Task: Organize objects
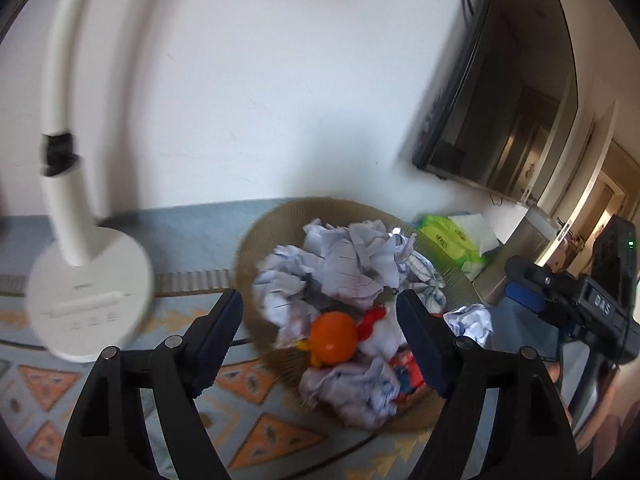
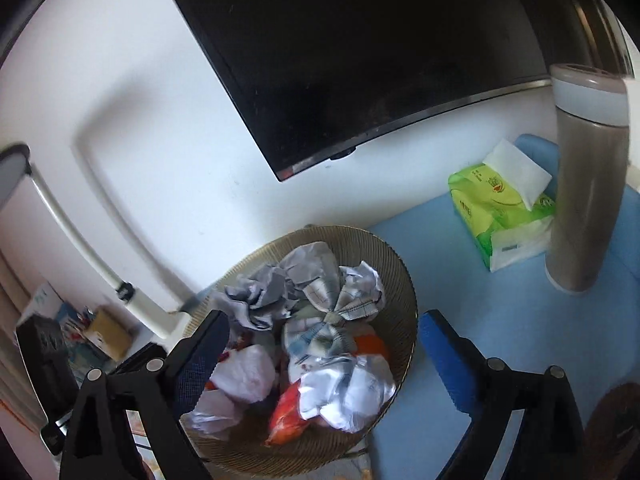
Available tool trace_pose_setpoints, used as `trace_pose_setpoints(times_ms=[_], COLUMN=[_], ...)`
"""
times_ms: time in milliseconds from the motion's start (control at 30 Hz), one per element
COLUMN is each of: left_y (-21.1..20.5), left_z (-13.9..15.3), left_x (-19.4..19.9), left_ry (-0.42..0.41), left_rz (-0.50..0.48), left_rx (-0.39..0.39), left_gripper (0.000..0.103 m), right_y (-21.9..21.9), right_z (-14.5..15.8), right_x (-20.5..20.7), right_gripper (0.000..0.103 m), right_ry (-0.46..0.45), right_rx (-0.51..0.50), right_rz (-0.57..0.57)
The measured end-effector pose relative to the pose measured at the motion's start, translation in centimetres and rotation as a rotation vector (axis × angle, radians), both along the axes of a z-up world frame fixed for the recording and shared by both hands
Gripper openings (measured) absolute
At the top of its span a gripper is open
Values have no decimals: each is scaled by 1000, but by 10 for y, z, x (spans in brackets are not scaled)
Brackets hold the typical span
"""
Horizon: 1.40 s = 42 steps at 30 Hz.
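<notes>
Your left gripper (image 1: 320,312) and right gripper (image 2: 324,340) both stand wide apart, holding nothing. Beneath them sits the round ribbed tan basket (image 2: 404,280), filled with crumpled white paper balls (image 1: 352,264) and an orange ball (image 1: 334,336).

Crumpled papers (image 2: 340,284) fill a woven basket (image 2: 406,312) beneath the right gripper (image 2: 324,344), jaws apart and empty.
</notes>
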<state>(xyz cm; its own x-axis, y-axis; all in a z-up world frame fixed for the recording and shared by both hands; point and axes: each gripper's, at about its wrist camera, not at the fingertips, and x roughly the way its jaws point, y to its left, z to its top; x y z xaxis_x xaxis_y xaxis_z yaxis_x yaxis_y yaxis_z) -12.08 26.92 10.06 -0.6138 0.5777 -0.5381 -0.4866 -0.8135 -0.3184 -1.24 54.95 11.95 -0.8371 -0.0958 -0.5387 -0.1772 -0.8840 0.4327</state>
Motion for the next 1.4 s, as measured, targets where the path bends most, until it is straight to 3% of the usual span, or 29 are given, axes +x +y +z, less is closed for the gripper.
trace_pose_setpoints(times_ms=[200, 367, 500, 667, 833, 1033, 1133, 1233, 1400], left_y=[-78, -177, -231, -270, -277, -257, -252, -249, -237], left_z=[13, 1, -14, -43, -76, -87, -92, -92, -97], left_x=[46, 98, 119, 135, 133, 119, 111, 111, 109], left_ry=[32, 6, -69, -138, -205, -213, -234, -232, -224], left_rz=[116, 251, 342, 385, 380, 347, 319, 306, 318], left_rx=[-49, -38, -103, -203, -194, -264, -243, -242, -345], left_gripper=[86, 86, 86, 86, 86, 86, 86, 102, 102], right_y=[-32, -110, -188, -273, -314, -302, -297, -296, -302], right_z=[25, 34, 17, -26, -68, -96, -102, -107, -110], right_x=[38, 57, 60, 66, 61, 47, 42, 38, 35], right_gripper=[97, 103, 103, 103, 103, 103, 103, 103, 103], right_ry=[29, -14, -107, -191, -257, -332, -363, -396, -417], right_rx=[3, 28, 84, 245, 398, 372, 348, 348, 399], right_rz=[41, 169, 254, 297, 288, 235, 226, 229, 230])
